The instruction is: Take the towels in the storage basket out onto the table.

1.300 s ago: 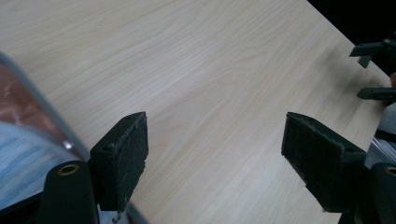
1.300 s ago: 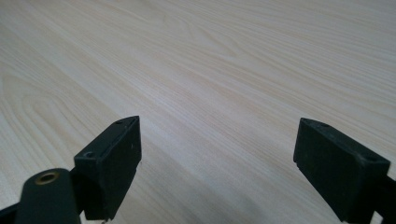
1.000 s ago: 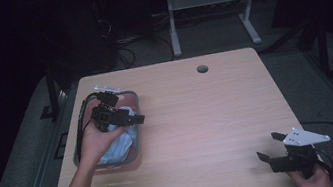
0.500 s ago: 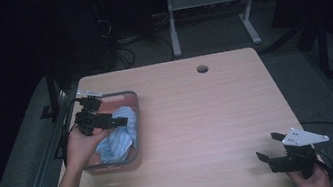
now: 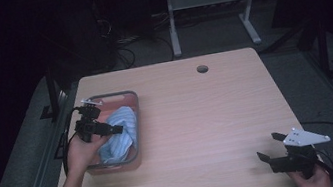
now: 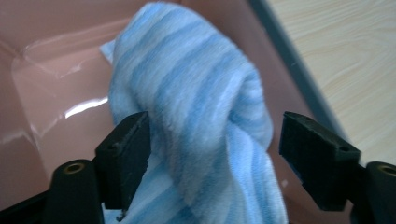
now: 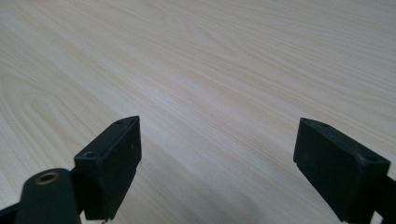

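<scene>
Towel (image 5: 119, 134) of blue-and-white striped pile, bunched inside the pink bin (image 5: 124, 97) at the left side of the table (image 5: 209, 117). The left gripper (image 5: 109, 130) is poised over the bin's near-left part, jaws spread wide; in the left gripper view a twisted ridge of the towel (image 6: 201, 121) rises between the two jaws, brushing the left one and clear of the right. Compared with the high view a second ago, this gripper has drawn back from the far end of the bin toward the person and now points across the cloth, uncovering most of it. The shift is best read as lining up for a grasp on the raised fold; no grip has been made yet, so the towel remains resting in the bin. The right gripper (image 5: 270, 150) sits unchanged at the near-right corner of the table, jaws wide apart with bare wood grain (image 7: 210, 70) between them, well apart from the bin.
</scene>
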{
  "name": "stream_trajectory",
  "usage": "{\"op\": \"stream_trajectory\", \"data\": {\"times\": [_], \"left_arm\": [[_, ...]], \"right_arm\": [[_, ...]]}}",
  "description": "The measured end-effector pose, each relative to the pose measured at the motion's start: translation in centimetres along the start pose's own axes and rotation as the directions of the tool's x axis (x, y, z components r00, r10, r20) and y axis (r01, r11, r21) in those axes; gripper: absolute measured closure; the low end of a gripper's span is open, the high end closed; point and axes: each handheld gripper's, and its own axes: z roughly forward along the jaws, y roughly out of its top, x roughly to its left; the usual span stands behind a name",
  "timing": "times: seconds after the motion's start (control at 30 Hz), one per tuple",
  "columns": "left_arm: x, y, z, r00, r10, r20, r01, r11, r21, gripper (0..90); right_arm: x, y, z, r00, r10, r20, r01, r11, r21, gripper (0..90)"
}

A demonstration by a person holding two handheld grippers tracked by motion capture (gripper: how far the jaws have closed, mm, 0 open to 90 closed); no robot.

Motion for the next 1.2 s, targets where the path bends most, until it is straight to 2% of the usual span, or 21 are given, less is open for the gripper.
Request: {"op": "stream_trajectory", "data": {"times": [0.07, 0.13, 0.43, 0.7, 0.87, 0.97, 1.2], "left_arm": [[0.1, -0.1, 0.3, 1.0000, -0.001, -0.004, 0.001, 0.9997, 0.023, 29.3], [0.2, -0.2, 0.5, 1.0000, -0.006, -0.006, 0.006, 0.9996, 0.026, 31.2], [0.4, -0.3, 1.6, 0.9990, -0.014, -0.044, 0.017, 0.9965, 0.082, 39.0], [0.1, -0.3, 2.2, 0.9967, -0.022, -0.078, 0.031, 0.9921, 0.121, 57.7], [-0.2, -0.3, 2.5, 0.9960, 0.006, -0.089, 0.008, 0.9888, 0.149, 68.9], [-0.1, -0.2, 2.5, 0.9965, 0.003, -0.083, 0.009, 0.9885, 0.151, 71.9], [0.1, -0.3, 1.7, 0.9970, -0.014, -0.076, 0.023, 0.9937, 0.110, 73.0]], "right_arm": [[0.2, 0.1, 0.1, 1.0000, -0.007, -0.004, 0.007, 1.000, 0.002, 14.7], [0.2, 0.1, 0.3, 0.9999, -0.015, -0.009, 0.015, 1.000, 0.005, 14.7], [0.3, 0.1, 0.3, 0.9999, -0.013, -0.011, 0.013, 1.000, 0.004, 14.9], [0.2, 0.1, 0.3, 0.9998, -0.013, -0.014, 0.014, 1.000, 0.006, 14.9], [0.2, 0.1, 0.3, 0.9998, -0.015, -0.014, 0.015, 1.000, 0.007, 14.9], [0.2, 0.1, 0.2, 0.9999, -0.009, -0.012, 0.009, 1.000, 0.005, 14.9], [0.1, 0.1, 0.2, 0.9998, -0.014, -0.014, 0.014, 1.000, 0.007, 14.9]]}}
